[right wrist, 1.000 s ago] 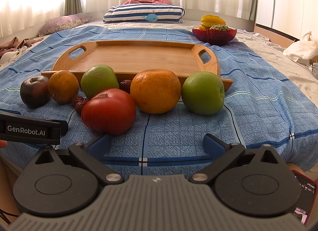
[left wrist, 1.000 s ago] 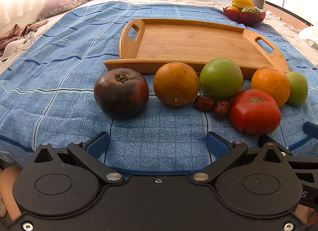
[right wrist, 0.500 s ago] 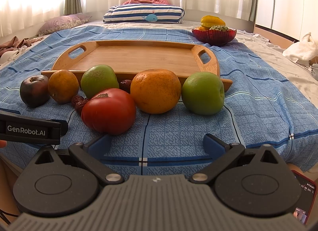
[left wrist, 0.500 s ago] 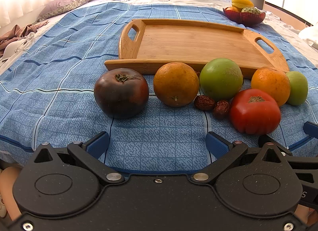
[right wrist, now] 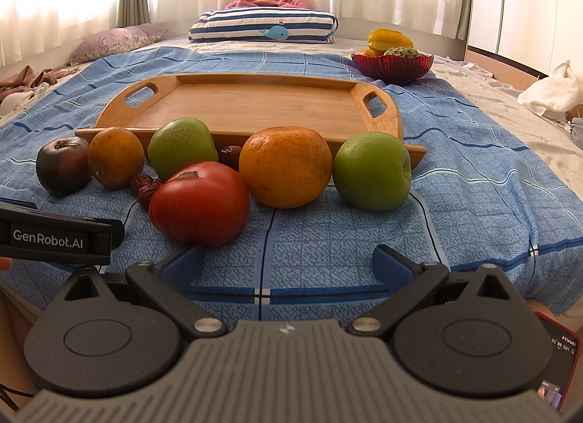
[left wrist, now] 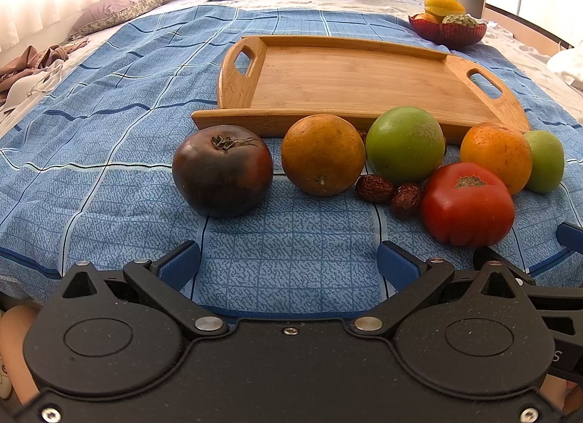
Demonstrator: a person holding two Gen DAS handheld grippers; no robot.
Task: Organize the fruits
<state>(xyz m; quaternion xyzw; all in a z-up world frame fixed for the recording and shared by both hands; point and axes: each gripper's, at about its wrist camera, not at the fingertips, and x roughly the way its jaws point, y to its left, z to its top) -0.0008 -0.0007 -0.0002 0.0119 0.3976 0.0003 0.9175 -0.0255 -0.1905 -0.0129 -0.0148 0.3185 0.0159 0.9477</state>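
Jaws wide on left gripper (left wrist: 288,264) and right gripper (right wrist: 288,261), holding nothing; fruits lined up touching wooden tray (right wrist: 255,104) front edge.

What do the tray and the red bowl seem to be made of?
The tray looks like bamboo or wood, matte: pale strips and grain show. The red bowl seems glass or clear plastic: glossy, ribbed and translucent; which one, I cannot tell.

Two tomatoes (left wrist: 468,202) (one dark (left wrist: 222,169)), two oranges (left wrist: 322,153), two green apples (left wrist: 404,144), two dates (left wrist: 374,188).

"GenRobot.AI" — white lettering on the left tongs (right wrist: 54,239) body.
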